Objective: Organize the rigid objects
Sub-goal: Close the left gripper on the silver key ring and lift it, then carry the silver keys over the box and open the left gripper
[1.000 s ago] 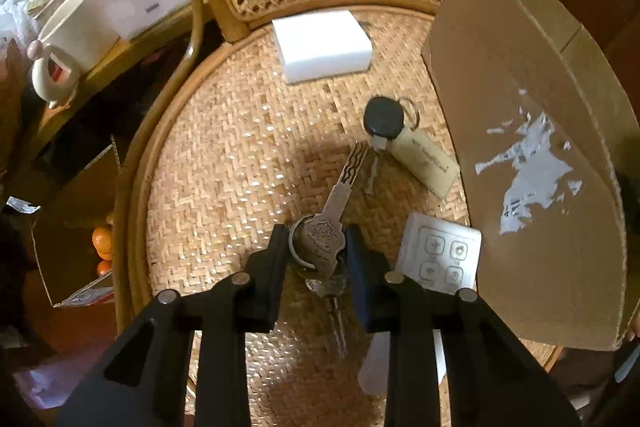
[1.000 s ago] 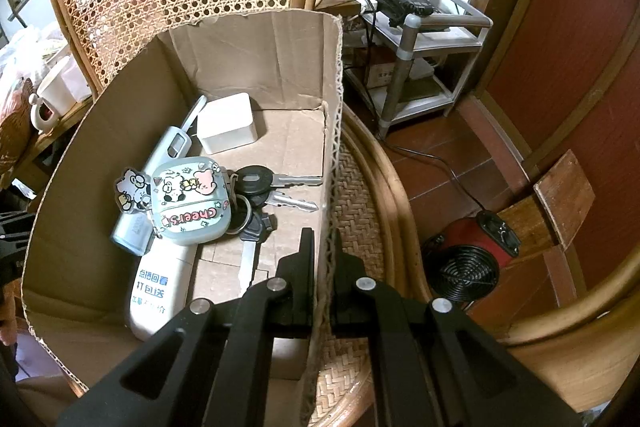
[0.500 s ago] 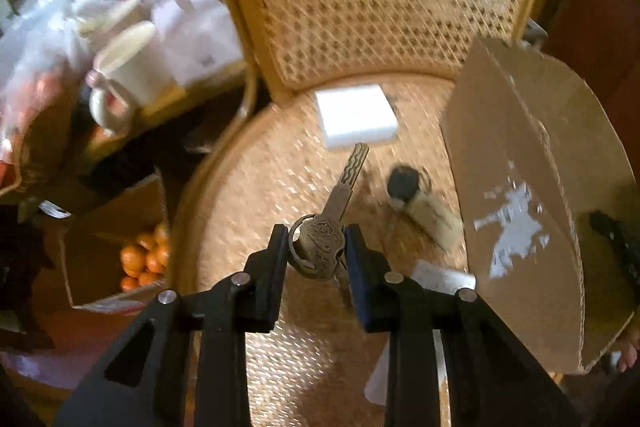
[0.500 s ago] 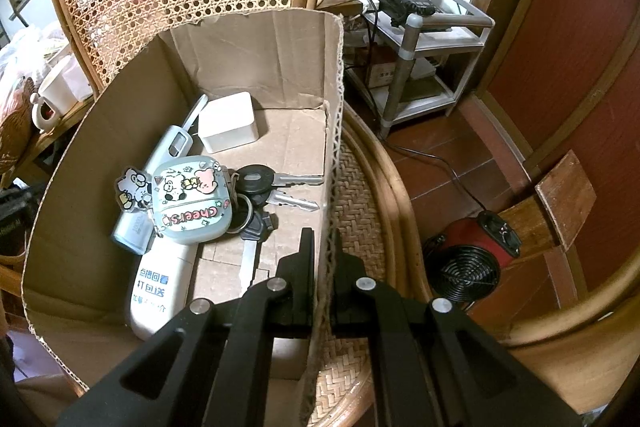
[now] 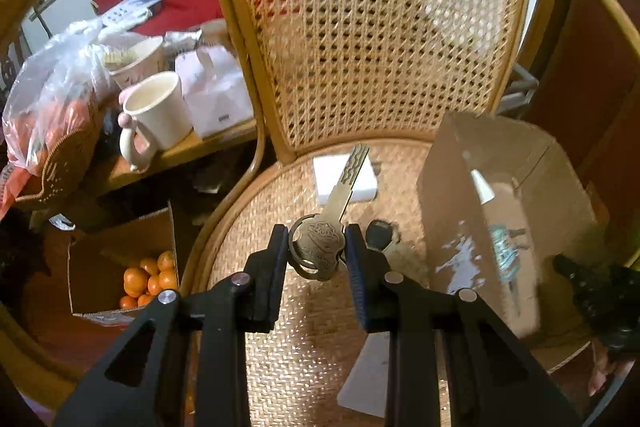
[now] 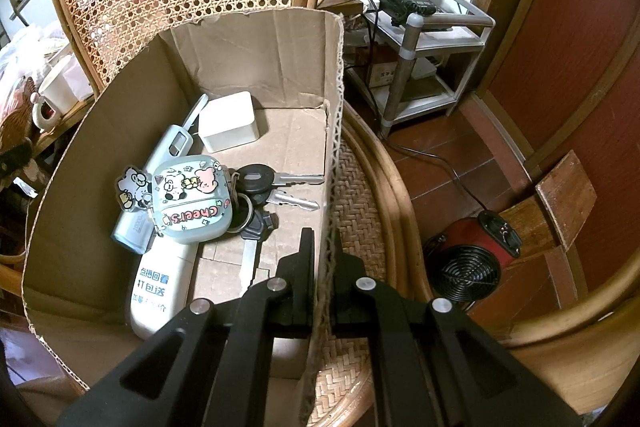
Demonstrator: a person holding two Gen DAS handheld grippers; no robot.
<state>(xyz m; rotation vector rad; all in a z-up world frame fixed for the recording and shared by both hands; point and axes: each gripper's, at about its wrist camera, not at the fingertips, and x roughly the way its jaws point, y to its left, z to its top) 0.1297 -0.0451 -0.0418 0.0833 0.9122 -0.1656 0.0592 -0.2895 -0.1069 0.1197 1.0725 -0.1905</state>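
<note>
**Key lifted from chair, box held ready**

Nearest, the left tongs [image 5: 317, 253] clench a brass key [image 5: 329, 227] by its head, blade pointing away, raised above the woven chair seat [image 5: 256, 227]. The right tongs [image 6: 322, 259] are clamped on the wall of the cardboard box [image 6: 256, 55], steadying it. Inside lie a key bunch [image 6: 260, 195], a cartoon case [image 6: 192, 203] and a white block [image 6: 228, 121]. Farther off on the seat, a black key fob [image 5: 379, 234] and a white pad [image 5: 362, 183] wait. This looks like the carrying step; next, the key needs to travel right, over the box wall, then be released.
</note>
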